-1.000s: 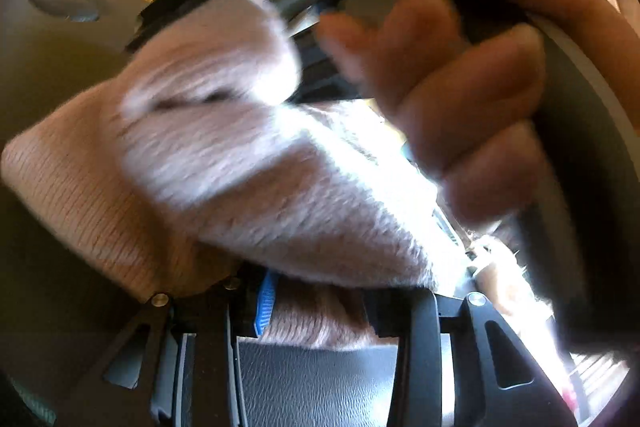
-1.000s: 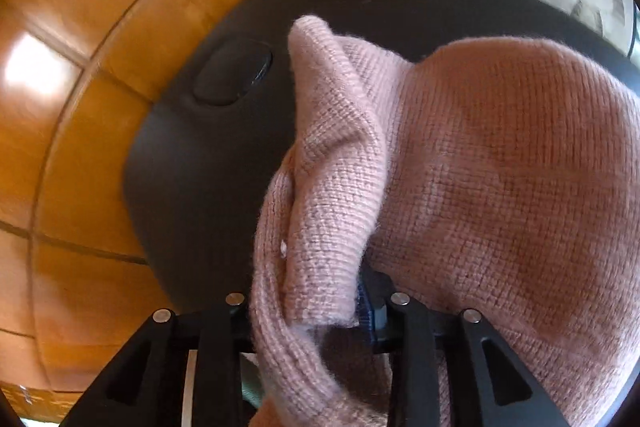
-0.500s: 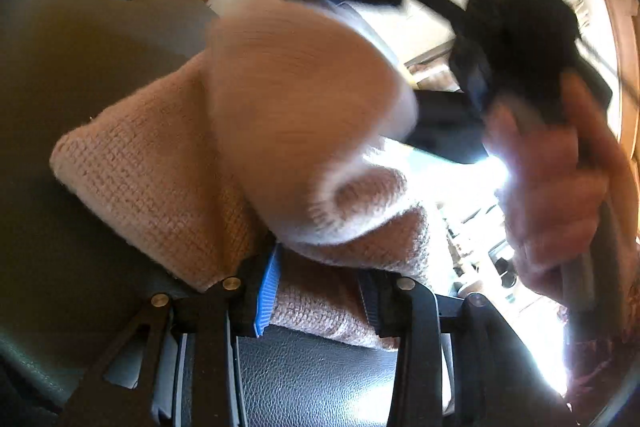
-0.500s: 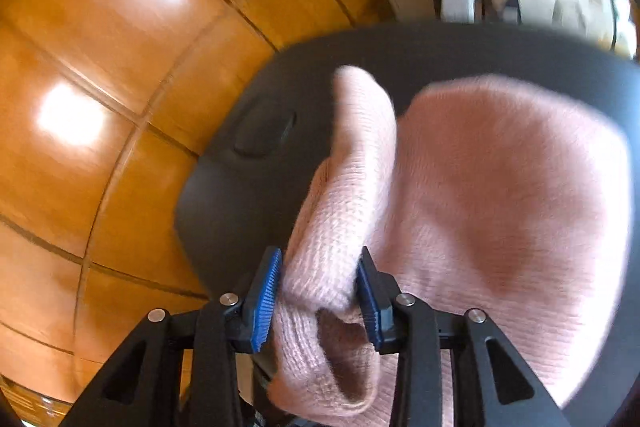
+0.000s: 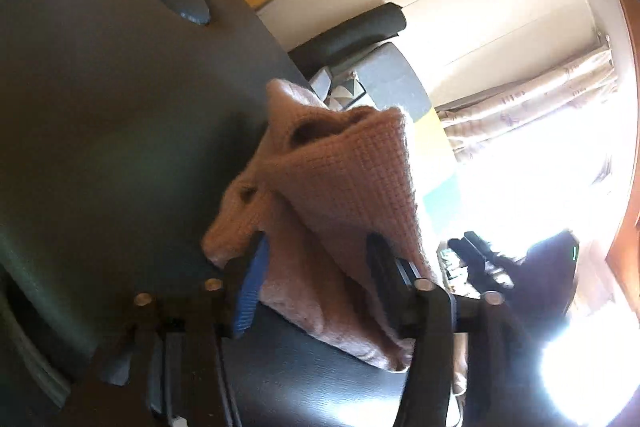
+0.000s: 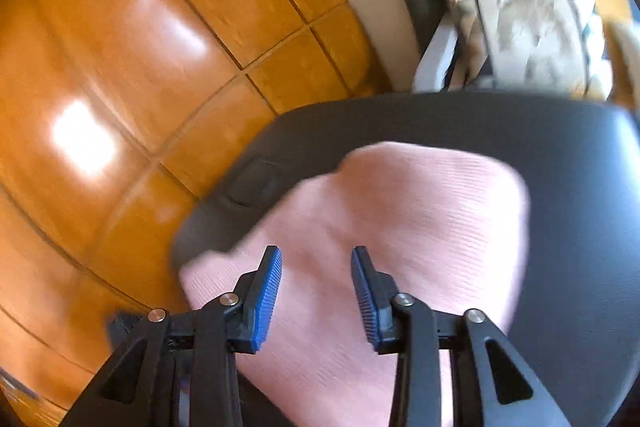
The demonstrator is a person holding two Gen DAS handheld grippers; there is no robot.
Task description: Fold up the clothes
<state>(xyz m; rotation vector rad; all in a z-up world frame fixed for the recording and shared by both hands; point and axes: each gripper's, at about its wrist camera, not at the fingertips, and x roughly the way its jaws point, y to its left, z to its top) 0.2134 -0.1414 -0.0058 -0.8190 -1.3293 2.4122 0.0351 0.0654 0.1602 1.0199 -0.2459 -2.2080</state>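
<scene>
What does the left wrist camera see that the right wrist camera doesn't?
Only the left view: the curtain by a bright window, and the left tongs opening with the pink sweater bunched between them. Only the right view: the right tongs closing on nothing, above the sweater lying flat. Both: the sweater, the black table, the wooden floor and a grey chair.

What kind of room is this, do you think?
Probably a living room at home: a tiled floor, curtains beside a bright window, and a padded seat behind the dark table.
</scene>
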